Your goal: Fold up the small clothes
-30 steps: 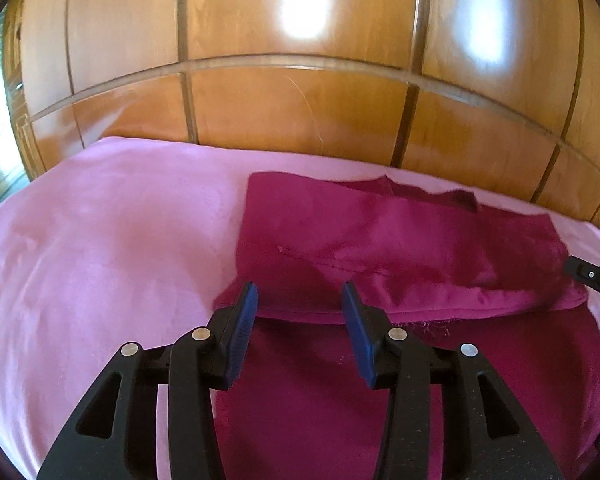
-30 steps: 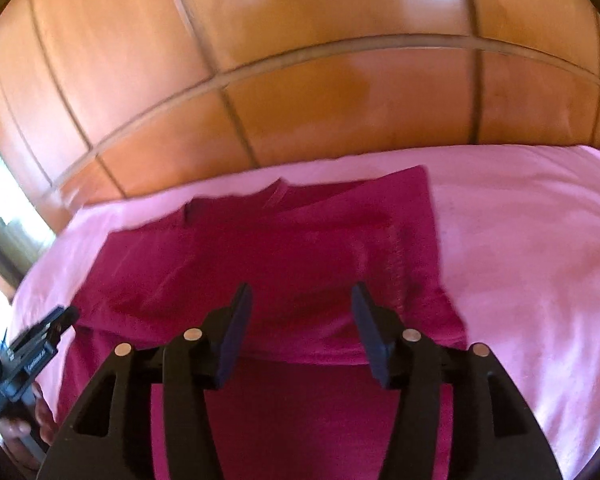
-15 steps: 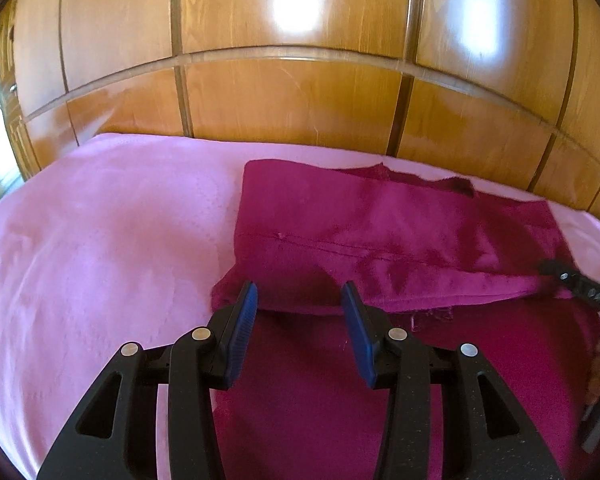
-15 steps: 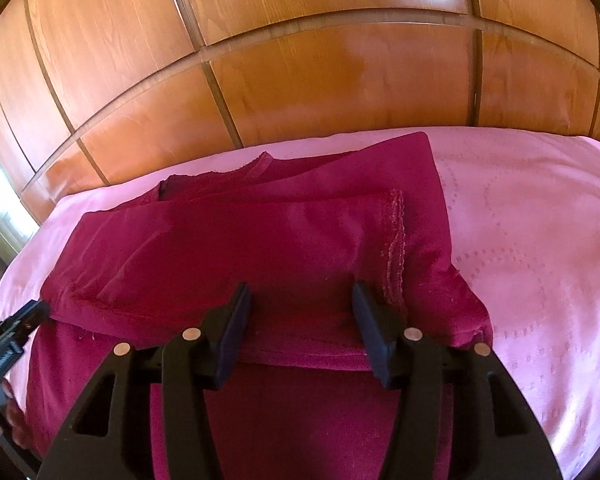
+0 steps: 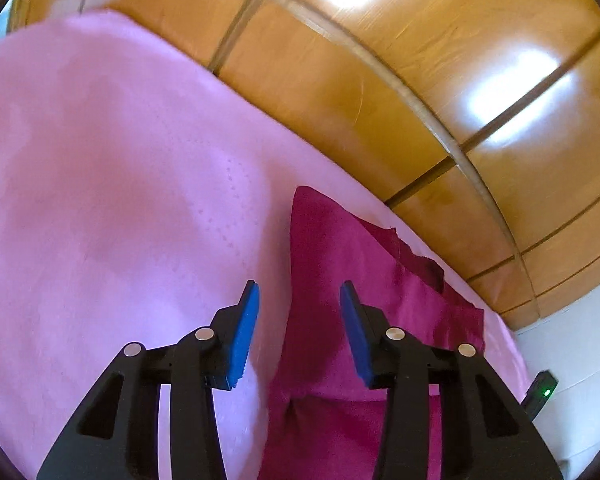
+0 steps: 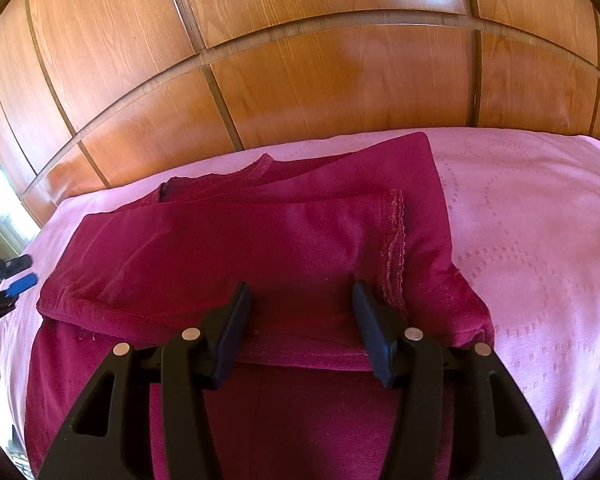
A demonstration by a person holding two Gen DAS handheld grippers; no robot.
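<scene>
A dark red garment (image 6: 260, 248) lies partly folded on a pink bed cover (image 6: 540, 240), its upper part doubled over toward me, with a neckline at the back. My right gripper (image 6: 302, 292) is open and empty, just above the folded edge. My left gripper (image 5: 298, 300) is open and empty, tilted, at the garment's left edge (image 5: 340, 280), with one finger over the pink cover (image 5: 100, 200). The left gripper's blue fingertips (image 6: 22, 282) show at the far left of the right wrist view.
A glossy wooden panelled wall (image 6: 300, 60) stands right behind the bed. A small black device with a green light (image 5: 542, 392) shows at the right edge of the left wrist view, by a white wall.
The left gripper has swung left and tilted, now at the garment's left edge. The right gripper has moved closer to the fold. Both stayed open.
</scene>
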